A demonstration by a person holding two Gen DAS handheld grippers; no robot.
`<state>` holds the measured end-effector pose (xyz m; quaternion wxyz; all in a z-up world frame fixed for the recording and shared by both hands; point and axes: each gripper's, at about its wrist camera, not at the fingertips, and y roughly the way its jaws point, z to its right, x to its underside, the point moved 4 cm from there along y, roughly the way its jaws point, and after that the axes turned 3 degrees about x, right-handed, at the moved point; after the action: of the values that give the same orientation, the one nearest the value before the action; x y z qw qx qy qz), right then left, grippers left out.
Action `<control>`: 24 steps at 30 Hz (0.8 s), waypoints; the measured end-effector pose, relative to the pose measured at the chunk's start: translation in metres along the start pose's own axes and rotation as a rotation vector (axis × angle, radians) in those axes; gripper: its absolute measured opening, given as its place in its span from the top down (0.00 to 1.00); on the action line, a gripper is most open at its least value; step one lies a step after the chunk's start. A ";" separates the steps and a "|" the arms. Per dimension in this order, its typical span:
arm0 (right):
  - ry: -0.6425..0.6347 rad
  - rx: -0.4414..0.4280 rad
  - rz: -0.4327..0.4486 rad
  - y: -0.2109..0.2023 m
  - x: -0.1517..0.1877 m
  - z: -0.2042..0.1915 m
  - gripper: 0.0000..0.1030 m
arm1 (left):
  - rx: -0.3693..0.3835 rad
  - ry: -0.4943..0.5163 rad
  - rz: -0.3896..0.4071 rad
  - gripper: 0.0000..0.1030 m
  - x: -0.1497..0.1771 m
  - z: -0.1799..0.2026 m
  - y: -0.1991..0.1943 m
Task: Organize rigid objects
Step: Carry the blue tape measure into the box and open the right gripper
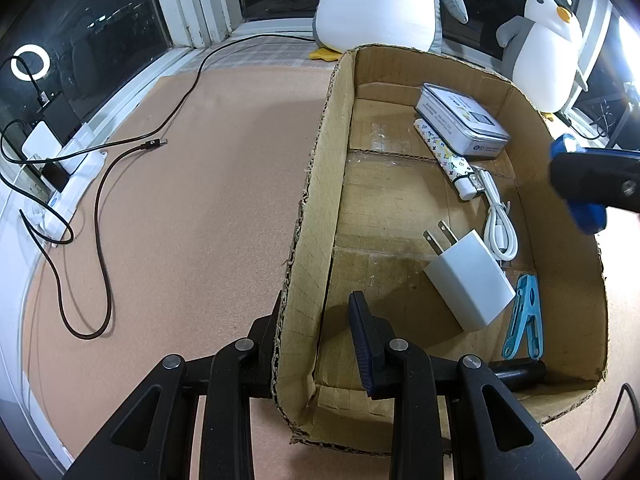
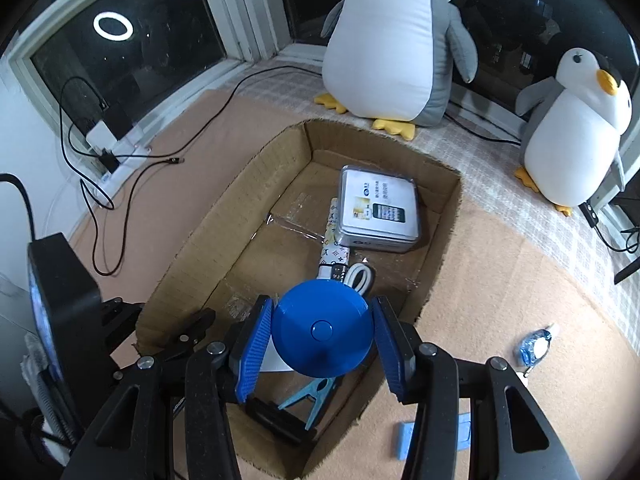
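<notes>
An open cardboard box (image 1: pixel 316 184) (image 2: pixel 208 240) holds a silver tin (image 1: pixel 460 124) (image 2: pixel 378 208), a patterned white stick (image 1: pixel 444 156) (image 2: pixel 334 248), a coiled white cable (image 1: pixel 498 220) (image 2: pixel 360 276), a white charger (image 1: pixel 468 280), a light blue clothespin (image 1: pixel 524 316) (image 2: pixel 312 394) and a black cylinder (image 1: pixel 520 372) (image 2: pixel 276 420). My left gripper (image 1: pixel 316 320) is shut on the box's left wall, one finger on each side. My right gripper (image 2: pixel 320 344) is shut on a round blue disc (image 2: pixel 320 330) and holds it above the box; it also shows in the left wrist view (image 1: pixel 592 184).
Two plush penguins (image 2: pixel 400 40) (image 2: pixel 576 128) sit by the dark windows behind the box. Black cables (image 1: pixel 100 216) and a power strip (image 1: pixel 60 184) lie at the left. A small clear-blue item (image 2: pixel 534 346) and light blue pieces (image 2: pixel 404 438) lie on the mat right of the box.
</notes>
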<state>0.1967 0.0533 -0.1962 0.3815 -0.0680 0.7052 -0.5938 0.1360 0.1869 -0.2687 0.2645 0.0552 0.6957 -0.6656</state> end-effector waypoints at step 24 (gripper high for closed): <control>0.021 -0.017 -0.017 0.015 0.000 0.002 0.41 | 0.002 -0.002 0.001 0.70 0.000 -0.001 0.000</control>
<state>0.2032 0.0563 -0.2096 0.3686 -0.0710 0.7136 -0.5916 0.1354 0.1879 -0.2686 0.2654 0.0548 0.6949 -0.6661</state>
